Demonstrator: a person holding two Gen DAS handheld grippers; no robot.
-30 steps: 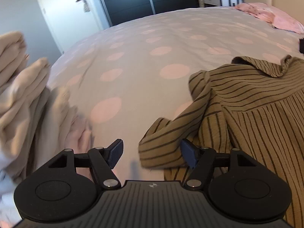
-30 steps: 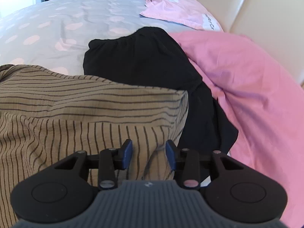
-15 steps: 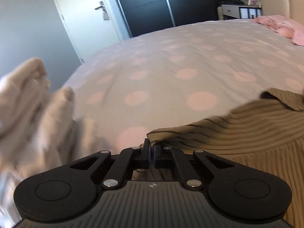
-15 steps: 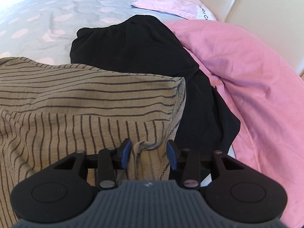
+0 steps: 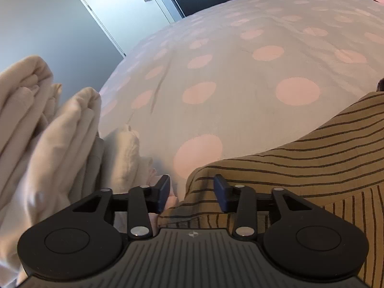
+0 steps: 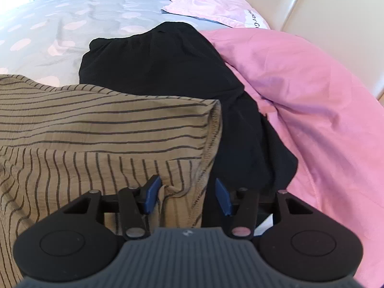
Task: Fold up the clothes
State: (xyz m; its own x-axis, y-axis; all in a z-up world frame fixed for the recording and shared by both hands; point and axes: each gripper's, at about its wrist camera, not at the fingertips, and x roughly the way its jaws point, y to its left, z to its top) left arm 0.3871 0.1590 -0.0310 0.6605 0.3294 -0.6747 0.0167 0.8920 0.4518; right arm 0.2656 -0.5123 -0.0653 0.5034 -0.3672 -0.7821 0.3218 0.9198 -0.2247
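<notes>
A tan shirt with dark stripes (image 5: 300,163) lies on the bed, its top layer folded across the body (image 6: 108,120). My left gripper (image 5: 192,193) hovers over the shirt's left folded corner. Its jaws are opening, the cloth lies under and between them, and the pads do not press on it. My right gripper (image 6: 186,195) is at the shirt's right edge, over a small wrinkle of the cloth. Its jaws are opening too and stand apart from the fabric.
The grey bed cover with pink dots (image 5: 240,84) stretches ahead. Folded cream clothes (image 5: 48,132) are stacked at the left. A black garment (image 6: 168,67) lies just beyond the shirt, with a pink duvet (image 6: 312,96) and a pink pillow (image 6: 216,4) to the right.
My left gripper shut on the shirt's sleeve, carried it across onto the body and has let go. My right gripper's jaws have widened a little without moving away.
</notes>
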